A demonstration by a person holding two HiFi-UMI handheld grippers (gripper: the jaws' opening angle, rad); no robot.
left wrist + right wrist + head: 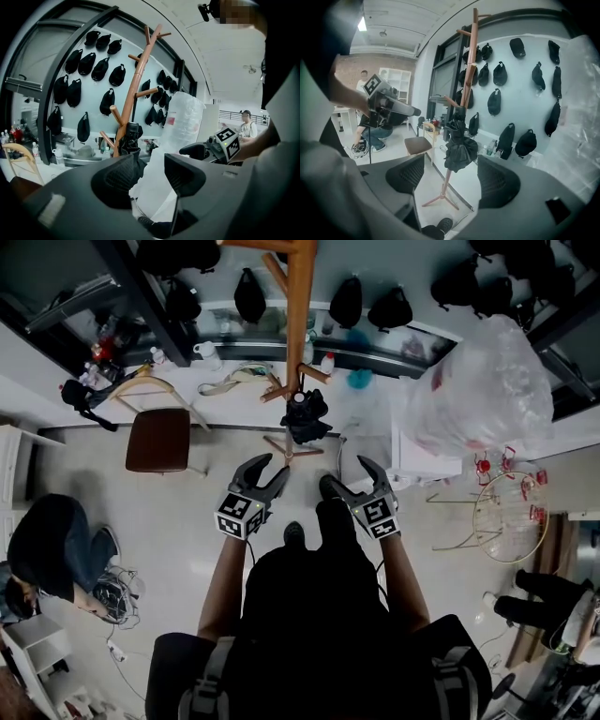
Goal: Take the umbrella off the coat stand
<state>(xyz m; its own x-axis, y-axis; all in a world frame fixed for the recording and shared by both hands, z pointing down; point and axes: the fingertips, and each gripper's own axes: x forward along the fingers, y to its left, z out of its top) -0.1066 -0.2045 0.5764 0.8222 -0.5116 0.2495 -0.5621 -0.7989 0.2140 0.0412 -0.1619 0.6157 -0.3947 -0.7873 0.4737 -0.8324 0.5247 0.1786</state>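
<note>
A folded black umbrella (305, 416) hangs from a low peg of the wooden coat stand (300, 306). The right gripper view shows the umbrella (460, 146) straight ahead on the stand (468, 65), some way off. In the left gripper view the umbrella (130, 138) hangs just beyond the left jaw, on the stand (136, 84). My left gripper (267, 476) and right gripper (352, 480) are both held short of the stand, jaws apart with nothing between them. The left gripper (151, 169) and right gripper (451, 180) show empty gaps.
A brown wooden chair (159, 439) stands left of the stand. A big clear plastic bag (483, 395) sits on a white unit at right, with a wire rack (511, 517) beside it. Black caps (505, 70) hang on the wall. A person (52, 545) crouches at left.
</note>
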